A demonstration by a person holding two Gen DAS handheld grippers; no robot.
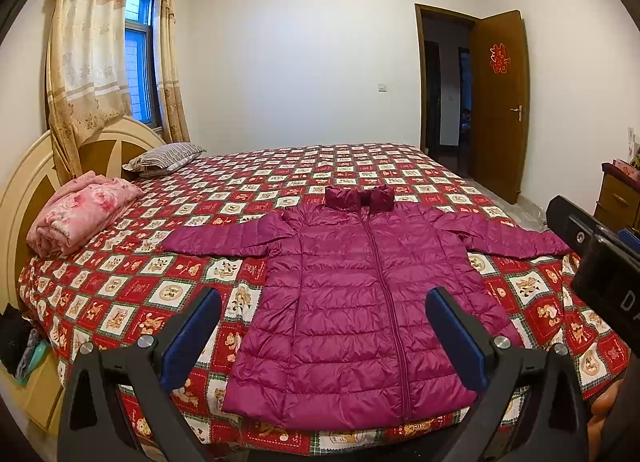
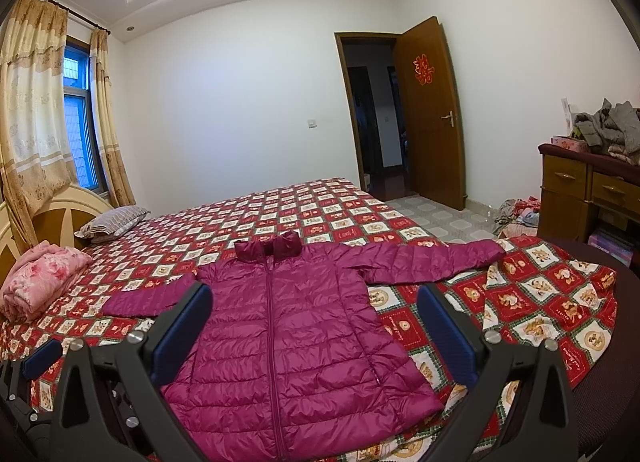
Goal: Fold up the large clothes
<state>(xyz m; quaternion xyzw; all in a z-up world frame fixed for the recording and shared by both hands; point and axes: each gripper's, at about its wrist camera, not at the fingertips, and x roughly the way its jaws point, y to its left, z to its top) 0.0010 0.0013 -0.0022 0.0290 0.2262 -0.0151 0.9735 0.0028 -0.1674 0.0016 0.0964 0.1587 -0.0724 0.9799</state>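
Note:
A magenta quilted puffer jacket lies flat, zipped, front up on the bed, collar far, hem near, both sleeves spread out sideways. It also shows in the right wrist view. My left gripper is open and empty, held above the jacket's hem. My right gripper is open and empty, above the jacket's lower body. The right gripper's body shows at the right edge of the left wrist view. The left gripper's blue pad shows at the lower left of the right wrist view.
The bed has a red checked bedspread and a cream headboard. A folded pink blanket and a striped pillow lie by the headboard. A wooden dresser with piled clothes stands right. An open door is behind.

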